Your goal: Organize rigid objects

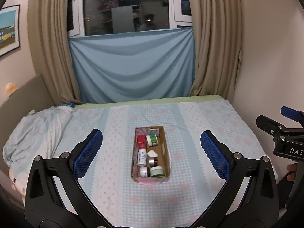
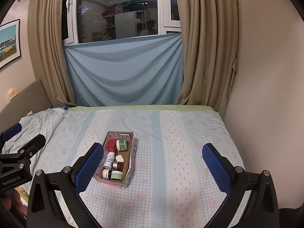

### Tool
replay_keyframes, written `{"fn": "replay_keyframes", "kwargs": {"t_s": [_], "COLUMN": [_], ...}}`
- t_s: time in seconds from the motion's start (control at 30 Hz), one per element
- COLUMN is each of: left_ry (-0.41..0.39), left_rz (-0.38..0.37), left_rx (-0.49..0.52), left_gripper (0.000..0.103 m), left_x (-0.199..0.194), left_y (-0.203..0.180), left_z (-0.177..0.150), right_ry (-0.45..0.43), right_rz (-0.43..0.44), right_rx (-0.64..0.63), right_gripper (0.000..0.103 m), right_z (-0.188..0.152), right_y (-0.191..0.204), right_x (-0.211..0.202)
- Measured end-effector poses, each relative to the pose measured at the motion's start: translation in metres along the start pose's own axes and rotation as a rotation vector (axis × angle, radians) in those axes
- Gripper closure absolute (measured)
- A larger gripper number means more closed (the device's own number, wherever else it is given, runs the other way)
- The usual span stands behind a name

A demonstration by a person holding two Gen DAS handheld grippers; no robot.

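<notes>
A small cardboard box (image 1: 165, 153) (image 2: 131, 148) sits in the middle of the bed. Inside it lie a red box (image 1: 141, 141) (image 2: 111, 145), a green-and-white jar (image 1: 152, 140) (image 2: 121, 145), a white bottle (image 1: 142, 157) (image 2: 109, 159), a white wedge (image 1: 152, 154) (image 2: 120, 158), a silver and dark red jar (image 1: 153, 161) (image 2: 117, 165), a dark-capped jar (image 1: 144, 171) (image 2: 107, 173) and a pale green jar (image 1: 157, 171) (image 2: 116, 175). My left gripper (image 1: 151, 150) is open, held back from the box. My right gripper (image 2: 152, 163) is open too, the box beside its left finger.
The bed (image 1: 190, 171) (image 2: 180, 152) wears a blue checked sheet, with a rumpled pillow (image 1: 36, 131) (image 2: 45, 121) at the left. A wall (image 2: 266, 95) borders the right side. Beige curtains (image 1: 49, 47) and a blue cloth (image 1: 133, 66) hang behind. A hand (image 1: 291, 171) holds the other gripper.
</notes>
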State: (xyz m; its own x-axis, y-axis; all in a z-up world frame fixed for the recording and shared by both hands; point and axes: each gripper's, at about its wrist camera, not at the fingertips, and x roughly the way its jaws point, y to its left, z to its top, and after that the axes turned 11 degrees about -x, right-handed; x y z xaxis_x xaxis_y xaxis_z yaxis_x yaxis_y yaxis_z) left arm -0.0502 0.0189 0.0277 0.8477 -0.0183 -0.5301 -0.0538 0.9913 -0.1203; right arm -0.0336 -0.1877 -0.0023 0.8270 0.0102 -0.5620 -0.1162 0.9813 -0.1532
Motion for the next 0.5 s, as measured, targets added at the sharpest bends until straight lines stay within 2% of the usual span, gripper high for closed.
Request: {"fn": "replay_keyframes", "kwargs": {"t_s": [0.5], "left_ry": [-0.027], "left_rz": [0.030], "left_rx": [-0.017], "left_gripper": [0.000], "left_x": [-0.013], "left_y": [-0.010], "left_z": [-0.004], "right_ry": [-0.017], "right_rz": [0.006], "right_rx": [0.001], "right_gripper": [0.000], "right_z": [-0.002], "right_y": [-0.008], "right_x": [-0.008]}}
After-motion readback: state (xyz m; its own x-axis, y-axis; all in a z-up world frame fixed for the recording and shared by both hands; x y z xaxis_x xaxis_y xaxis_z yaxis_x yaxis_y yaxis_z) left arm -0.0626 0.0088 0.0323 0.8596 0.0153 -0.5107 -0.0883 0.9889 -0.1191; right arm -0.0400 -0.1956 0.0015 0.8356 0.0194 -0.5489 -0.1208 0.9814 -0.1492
